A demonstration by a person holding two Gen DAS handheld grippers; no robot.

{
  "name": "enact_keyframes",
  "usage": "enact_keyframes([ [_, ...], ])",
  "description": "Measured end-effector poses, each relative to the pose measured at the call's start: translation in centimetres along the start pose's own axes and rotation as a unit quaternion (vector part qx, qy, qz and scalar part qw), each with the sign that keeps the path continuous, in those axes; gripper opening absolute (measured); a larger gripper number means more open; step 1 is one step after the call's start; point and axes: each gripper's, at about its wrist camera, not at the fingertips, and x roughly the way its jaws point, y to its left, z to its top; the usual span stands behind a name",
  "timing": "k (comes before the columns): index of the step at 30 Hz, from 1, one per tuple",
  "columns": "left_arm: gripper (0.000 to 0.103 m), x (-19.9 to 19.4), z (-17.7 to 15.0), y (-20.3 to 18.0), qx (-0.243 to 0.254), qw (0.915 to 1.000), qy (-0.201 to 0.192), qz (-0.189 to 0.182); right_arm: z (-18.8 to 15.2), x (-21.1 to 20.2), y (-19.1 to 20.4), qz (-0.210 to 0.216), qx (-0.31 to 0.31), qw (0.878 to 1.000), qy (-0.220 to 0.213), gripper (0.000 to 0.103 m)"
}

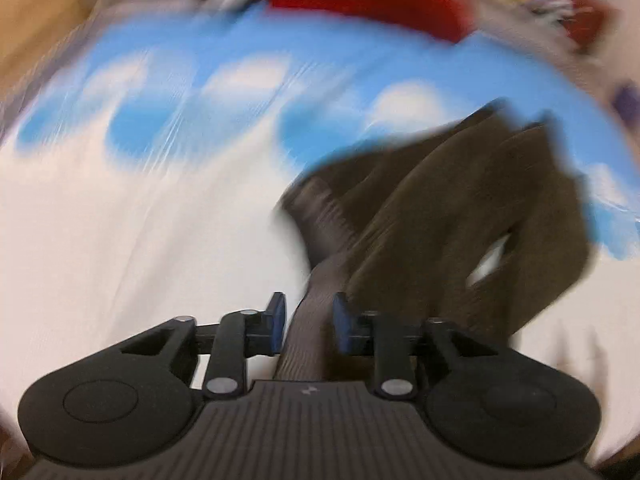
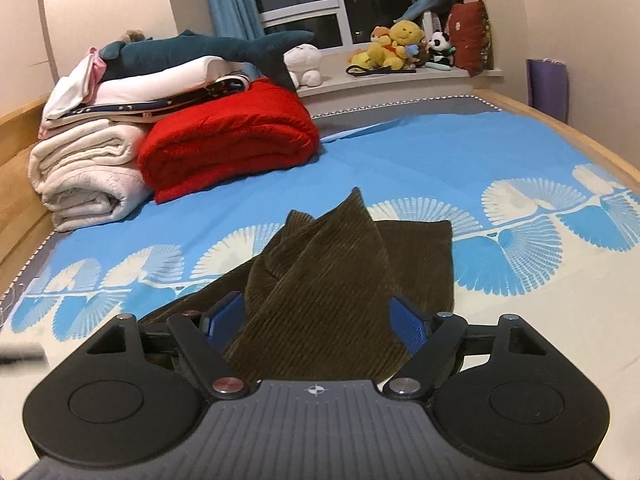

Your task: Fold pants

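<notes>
Dark brown corduroy pants [image 2: 340,268] lie partly bunched on the blue and white bed sheet [image 2: 420,160]. In the blurred left wrist view my left gripper [image 1: 310,322] is shut on the grey waistband of the pants [image 1: 420,216], which trail away to the upper right. In the right wrist view my right gripper [image 2: 316,320] has its blue pads wide apart, with a raised fold of the pants standing between them; the pads do not press the cloth.
A rolled red blanket [image 2: 228,140] and a stack of white folded bedding [image 2: 88,160] with a shark plush [image 2: 192,50] sit at the bed's far left. Stuffed toys [image 2: 400,46] line the window sill. A wooden bed frame [image 2: 580,136] borders the sheet.
</notes>
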Motion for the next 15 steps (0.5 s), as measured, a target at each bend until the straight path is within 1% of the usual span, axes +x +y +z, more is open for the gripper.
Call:
enact_keyframes([
  [1,0.025,0.1,0.4,0.3,-0.014,0.9998,-0.002,-0.013,0.0,0.3,0.0,-0.008,0.001,1.000,0.001,0.082],
  [2,0.025,-0.1,1.0,0.5,-0.018,0.9993,-0.015,-0.028,0.1,0.6,0.0,-0.013,0.004,1.000,0.003,0.082],
  [3,0.026,-0.2,1.4,0.4,-0.015,0.9990,-0.024,-0.033,0.2,1.1,0.0,-0.015,0.007,1.000,0.008,0.082],
  [5,0.027,0.0,2.0,0.3,-0.007,0.9993,-0.026,-0.026,0.5,2.4,0.3,-0.013,0.006,1.000,0.022,0.082],
  [7,0.027,0.7,2.3,0.3,-0.011,0.9997,-0.013,-0.018,0.8,3.7,0.8,-0.012,-0.003,0.999,0.029,0.082],
  [9,0.031,1.3,2.5,0.0,-0.009,0.9998,-0.006,-0.019,1.2,5.3,1.3,-0.014,-0.015,0.999,0.035,0.081],
  [10,0.036,1.5,2.5,-0.1,-0.004,0.9998,-0.004,-0.020,1.3,6.2,1.6,-0.016,-0.022,0.999,0.038,0.080],
  [13,0.041,2.1,2.2,-0.4,0.006,0.9998,0.002,-0.021,1.7,9.3,2.5,-0.019,-0.036,0.998,0.047,0.080],
  [14,0.049,2.1,2.1,-0.5,0.010,0.9996,0.000,-0.025,1.9,10.3,2.7,-0.021,-0.036,0.998,0.052,0.080],
  [15,0.054,2.3,1.9,-0.7,0.016,0.9995,0.000,-0.028,2.0,11.4,2.8,-0.023,-0.035,0.998,0.056,0.080],
])
